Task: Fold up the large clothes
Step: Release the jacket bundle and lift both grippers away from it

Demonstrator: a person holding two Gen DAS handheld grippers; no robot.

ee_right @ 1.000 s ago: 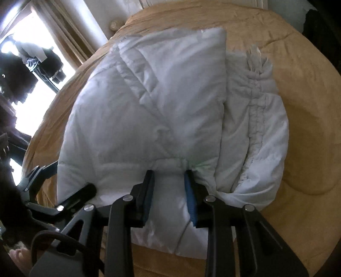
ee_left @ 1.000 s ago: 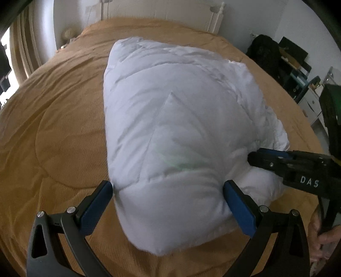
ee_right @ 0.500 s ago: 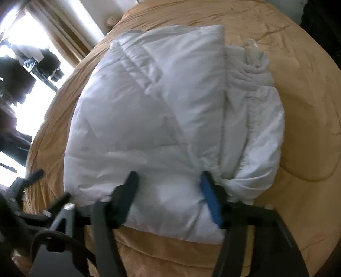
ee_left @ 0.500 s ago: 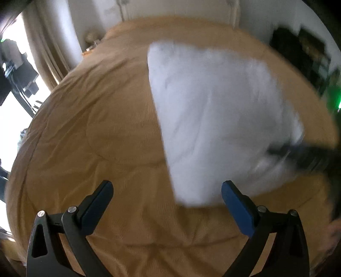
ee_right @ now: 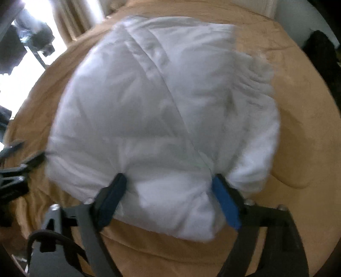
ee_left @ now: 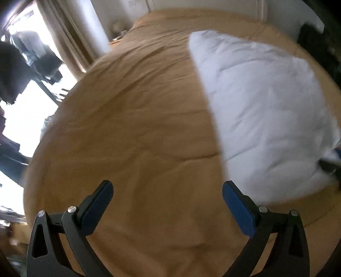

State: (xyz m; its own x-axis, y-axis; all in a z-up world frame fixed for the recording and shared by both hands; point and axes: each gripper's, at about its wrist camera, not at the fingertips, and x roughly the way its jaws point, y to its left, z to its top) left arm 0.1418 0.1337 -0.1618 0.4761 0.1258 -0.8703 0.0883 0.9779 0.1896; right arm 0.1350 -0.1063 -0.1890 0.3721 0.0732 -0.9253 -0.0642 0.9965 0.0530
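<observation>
A folded white padded coat lies in a thick bundle on a tan bedspread. The right gripper, jaws spread wide, straddles the bundle's near edge without pinching it; the left gripper, jaws also wide apart and holding nothing, hangs over bare bedspread beside the bundle. The fold looks nearly done: any last press should land flat so the layers do not spring open

A home bedroom: a wide bed under a tan quilted bedspread, white panelled headboard (blurred), beige curtains beside a bright window.
</observation>
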